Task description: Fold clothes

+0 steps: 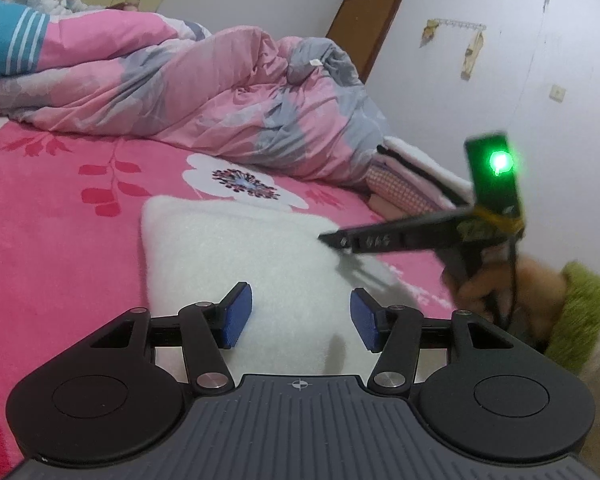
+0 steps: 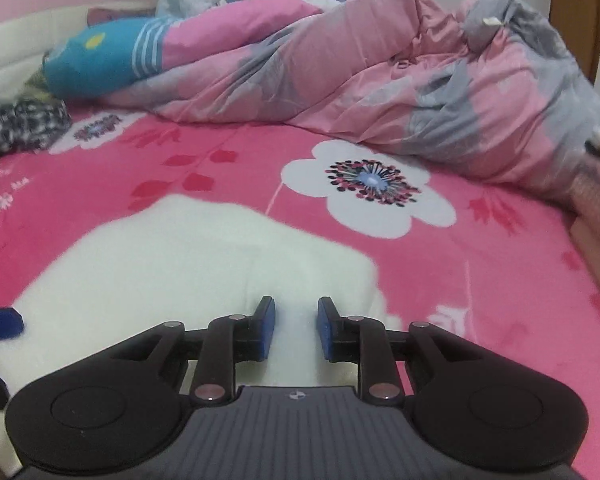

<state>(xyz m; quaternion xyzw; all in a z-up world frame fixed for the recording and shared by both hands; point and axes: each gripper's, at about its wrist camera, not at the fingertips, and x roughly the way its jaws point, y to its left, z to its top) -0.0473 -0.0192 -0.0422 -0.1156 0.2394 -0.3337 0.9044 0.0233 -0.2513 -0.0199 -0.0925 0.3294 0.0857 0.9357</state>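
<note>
Lying flat on the pink flower-printed bedsheet (image 2: 480, 292) is the folded white fleecy garment (image 1: 236, 256). Both grippers sit over its near edge: the left gripper (image 1: 301, 312) spread wide, the right gripper (image 2: 296, 328) narrowly parted, neither pinching the cloth. A rumpled pink-and-grey quilt (image 2: 380, 80) lies behind.

- The folded white fleece garment (image 1: 236, 264) is seen as soft, fuzzy, matt cloth.
- The pink flowered bedsheet (image 2: 500, 280) is seen as smooth, matt fabric.
- The crumpled pink-and-grey quilt (image 2: 380, 80) is shown as crinkled, faintly sheened cloth.
- The brown wooden door (image 1: 364, 28) is rendered smooth.
</note>
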